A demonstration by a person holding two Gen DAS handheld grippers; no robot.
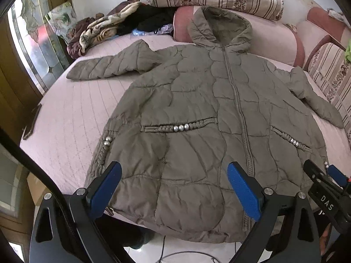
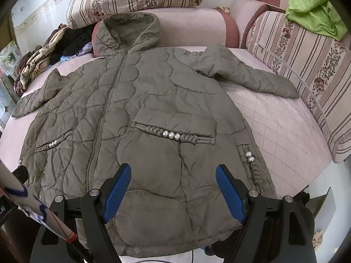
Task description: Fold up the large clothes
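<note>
An olive quilted hooded jacket [image 1: 197, 114] lies flat and zipped, front up, on a pink quilted bed, with both sleeves spread out; it also fills the right wrist view [image 2: 153, 114]. Its hood [image 1: 221, 28] rests against a pink bolster. My left gripper [image 1: 174, 187] is open, hovering over the hem left of the zipper. My right gripper [image 2: 173, 191] is open over the hem's right half, and it also shows at the right edge of the left wrist view [image 1: 324, 175]. Neither holds anything.
The pink bed cover [image 1: 72, 118] extends left of the jacket and also right of it [image 2: 280, 131]. Striped cushions [image 2: 307, 65] line the right and back. A pile of clothes [image 1: 114, 26] sits at back left. A green cloth [image 2: 316, 11] lies on the cushions.
</note>
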